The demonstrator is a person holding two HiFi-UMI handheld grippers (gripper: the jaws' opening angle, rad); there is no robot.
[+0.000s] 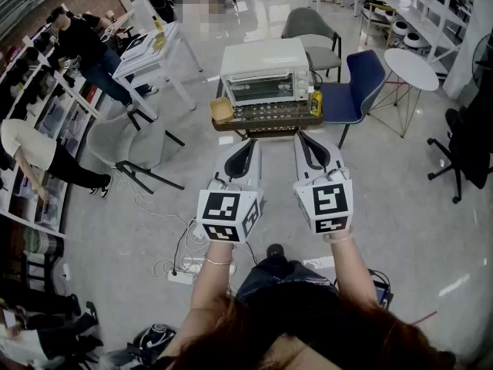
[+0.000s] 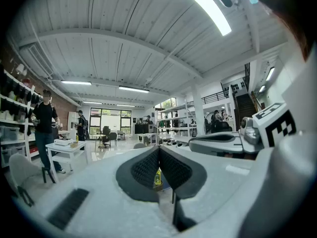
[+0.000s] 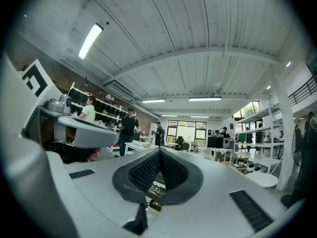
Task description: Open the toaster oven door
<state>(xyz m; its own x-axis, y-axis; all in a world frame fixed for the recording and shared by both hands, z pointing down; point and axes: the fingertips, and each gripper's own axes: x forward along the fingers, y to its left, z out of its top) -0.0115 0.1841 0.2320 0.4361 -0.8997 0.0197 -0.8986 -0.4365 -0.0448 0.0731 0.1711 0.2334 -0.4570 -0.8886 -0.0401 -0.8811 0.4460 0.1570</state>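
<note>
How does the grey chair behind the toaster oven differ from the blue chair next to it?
The grey chair is pale grey; the blue chair is dark blue. The grey chair stands behind the toaster oven, farther from the person, while the blue chair stands at the oven's right, nearer. Both are unoccupied and stand close to the oven.

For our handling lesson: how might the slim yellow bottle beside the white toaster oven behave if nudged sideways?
The slim yellow bottle stands upright, tall for its base, so it would probably tip rather than slide. It sits near the small dark table's right edge, so it might fall off. It looks plastic, likely light.
</note>
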